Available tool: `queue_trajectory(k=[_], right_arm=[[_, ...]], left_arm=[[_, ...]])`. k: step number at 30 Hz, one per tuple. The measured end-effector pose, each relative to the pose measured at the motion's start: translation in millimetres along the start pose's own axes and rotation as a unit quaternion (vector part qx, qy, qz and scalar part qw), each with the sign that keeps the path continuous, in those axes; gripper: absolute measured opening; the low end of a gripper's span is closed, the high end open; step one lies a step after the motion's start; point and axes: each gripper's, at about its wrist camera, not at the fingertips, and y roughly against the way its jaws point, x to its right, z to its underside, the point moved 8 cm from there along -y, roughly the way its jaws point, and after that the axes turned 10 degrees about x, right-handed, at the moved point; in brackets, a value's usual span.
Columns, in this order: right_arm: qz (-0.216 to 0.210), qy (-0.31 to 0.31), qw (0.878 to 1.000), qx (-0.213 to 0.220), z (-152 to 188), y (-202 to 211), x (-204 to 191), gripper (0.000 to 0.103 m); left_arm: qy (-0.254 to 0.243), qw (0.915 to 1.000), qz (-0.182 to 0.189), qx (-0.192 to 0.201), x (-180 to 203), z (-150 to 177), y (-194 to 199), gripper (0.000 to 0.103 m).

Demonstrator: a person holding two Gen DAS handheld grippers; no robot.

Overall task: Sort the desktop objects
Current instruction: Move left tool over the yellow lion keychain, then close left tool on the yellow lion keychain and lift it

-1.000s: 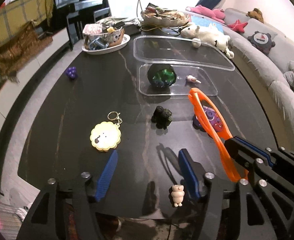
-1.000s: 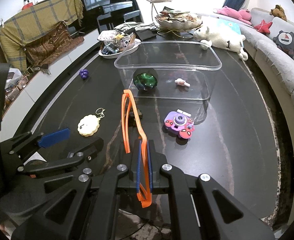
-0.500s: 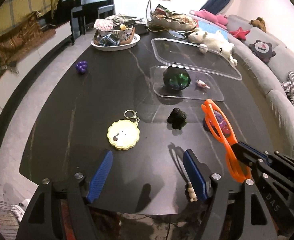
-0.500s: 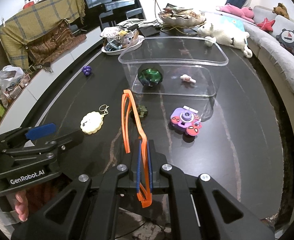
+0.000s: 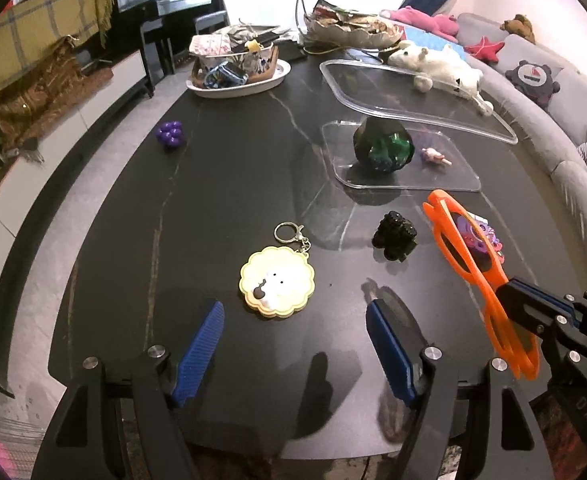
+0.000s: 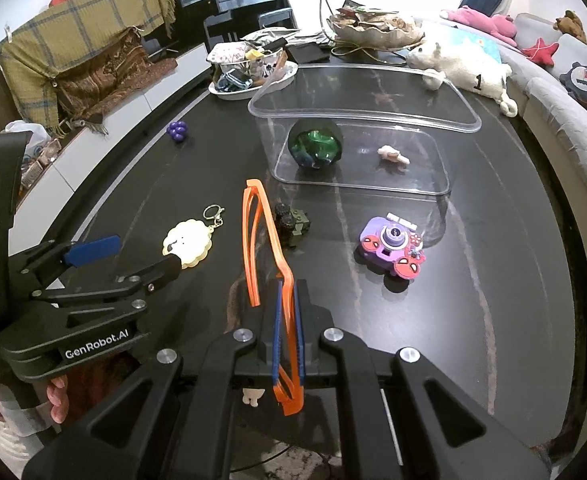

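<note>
Moved forward over the worktop [image 5: 141,240] since a second ago, left tongs [image 5: 293,340]; small pig figure, then between the blue pads, now slipped under the near edge and seen only below the right tongs [image 6: 289,320] in the right wrist view. Spread wide, left tongs, gripping nothing, hovering just short of the yellow keychain [image 5: 277,286], which lies between the pad tips and slightly ahead. Pressed tight on the orange glasses [image 6: 265,248], right tongs, frame standing upright and reaching toward the clear box [image 6: 361,144]. Inside the box, green ball [image 6: 315,148] and a tiny pink toy [image 6: 391,155]. Nearer than the box: black toy [image 5: 393,234] just behind the glasses, purple camera [image 6: 389,246] to its right. Far left of the box, purple grape cluster [image 5: 170,134].
</note>
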Motion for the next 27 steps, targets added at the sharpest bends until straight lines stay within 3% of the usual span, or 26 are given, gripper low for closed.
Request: queue_trajectory(k=[27], right_arm=[[0.004,-0.001,1.0,-0.005,-9,-22,3,0.005]], left_arm=[[-0.014,0.9994,-0.01,-0.03,-13,4,-60,0.07]])
